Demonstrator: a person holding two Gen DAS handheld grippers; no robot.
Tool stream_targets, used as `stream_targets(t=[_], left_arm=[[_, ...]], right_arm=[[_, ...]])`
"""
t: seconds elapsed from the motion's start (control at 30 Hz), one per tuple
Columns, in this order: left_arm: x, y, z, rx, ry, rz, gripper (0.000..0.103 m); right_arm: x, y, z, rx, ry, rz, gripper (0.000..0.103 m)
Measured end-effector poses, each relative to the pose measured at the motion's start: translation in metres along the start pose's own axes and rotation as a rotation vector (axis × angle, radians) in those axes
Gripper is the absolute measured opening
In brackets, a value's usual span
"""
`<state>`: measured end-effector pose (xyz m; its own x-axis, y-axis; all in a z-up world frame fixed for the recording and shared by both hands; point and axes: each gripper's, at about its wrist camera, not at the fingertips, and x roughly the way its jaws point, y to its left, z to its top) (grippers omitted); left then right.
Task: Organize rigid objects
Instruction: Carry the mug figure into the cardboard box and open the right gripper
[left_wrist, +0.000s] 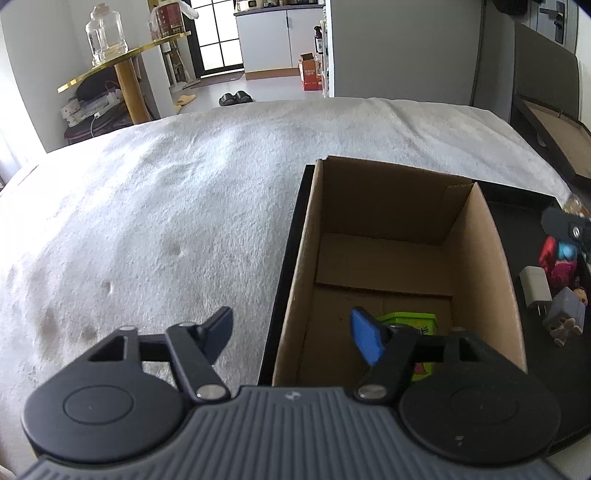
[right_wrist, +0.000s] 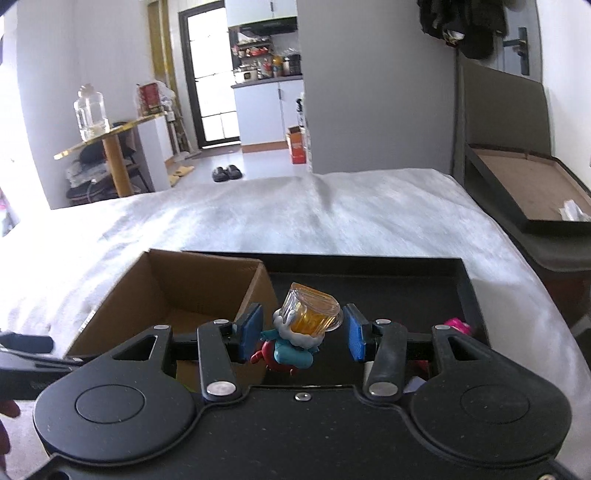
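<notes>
On the bed (left_wrist: 184, 203), a black tray (left_wrist: 524, 221) carrying an open cardboard box (left_wrist: 480, 258) at its left side.

Low in the box, near the bottom of the left wrist view, one green pack (left_wrist: 406, 321), already sorted by the look of it. Otherwise bare cardboard floor.

Right of the box, loose on the tray: a white charger (left_wrist: 533, 288), a grey figure (left_wrist: 565, 310) and a pink figure (left_wrist: 561, 273), all close together and not yet put away.

At the lower middle of the right wrist view, the right gripper (right_wrist: 303, 330), its blue fingers (right_wrist: 356, 338) set narrow on a toy (right_wrist: 295, 343). A small blue and red character with a clear amber jar on top, seemingly gripped and clear of the tray, just right of the box's near corner.

At the bottom of the left wrist view, the left gripper (left_wrist: 291, 332), fingers fairly wide and holding nothing. One finger over the bed, the other over the box, straddling the box's left wall.

Judged progress: early. One thing boxed, one in hand and likely bound for the box, at least three left on the tray.

Writing: dark marks on the green pack, too small to read. Red printed packaging on a gold side table at the upper left of both views, and an orange carton on the far floor, lettering illegible. No readable brand anywhere.
</notes>
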<state>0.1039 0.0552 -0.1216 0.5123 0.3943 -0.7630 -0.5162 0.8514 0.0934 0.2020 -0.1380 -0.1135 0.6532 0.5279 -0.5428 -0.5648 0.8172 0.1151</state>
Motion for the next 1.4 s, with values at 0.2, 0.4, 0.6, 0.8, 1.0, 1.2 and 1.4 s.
stream_targets(t=[0.2, 0.4, 0.6, 0.8, 1.0, 1.2, 1.4], left_arm=[[0.004, 0.007, -0.001, -0.022, 0.005, 0.0, 0.048], [0.005, 0.012, -0.002, -0.045, 0.014, -0.019, 0.023], [0.006, 0.014, -0.003, -0.054, 0.012, -0.051, 0.013], [0.009, 0.016, -0.004, -0.055, 0.015, -0.081, 0.011], [0.011, 0.02, -0.005, -0.066, 0.016, -0.096, 0.011], [0.013, 0.023, -0.006, -0.079, 0.014, -0.102, 0.011], [0.013, 0.022, -0.006, -0.076, 0.011, -0.097, 0.011]], right_arm=[[0.003, 0.019, 0.008, -0.04, -0.023, 0.072, 0.046], [0.009, 0.037, 0.012, -0.092, -0.02, 0.137, 0.047], [0.021, 0.052, 0.009, -0.15, 0.007, 0.189, 0.047], [0.036, 0.065, 0.004, -0.198, 0.048, 0.194, 0.047], [0.052, 0.075, 0.002, -0.227, 0.072, 0.181, 0.047], [0.058, 0.079, 0.005, -0.205, 0.064, 0.177, 0.055], [0.052, 0.072, 0.002, -0.183, 0.087, 0.172, 0.056]])
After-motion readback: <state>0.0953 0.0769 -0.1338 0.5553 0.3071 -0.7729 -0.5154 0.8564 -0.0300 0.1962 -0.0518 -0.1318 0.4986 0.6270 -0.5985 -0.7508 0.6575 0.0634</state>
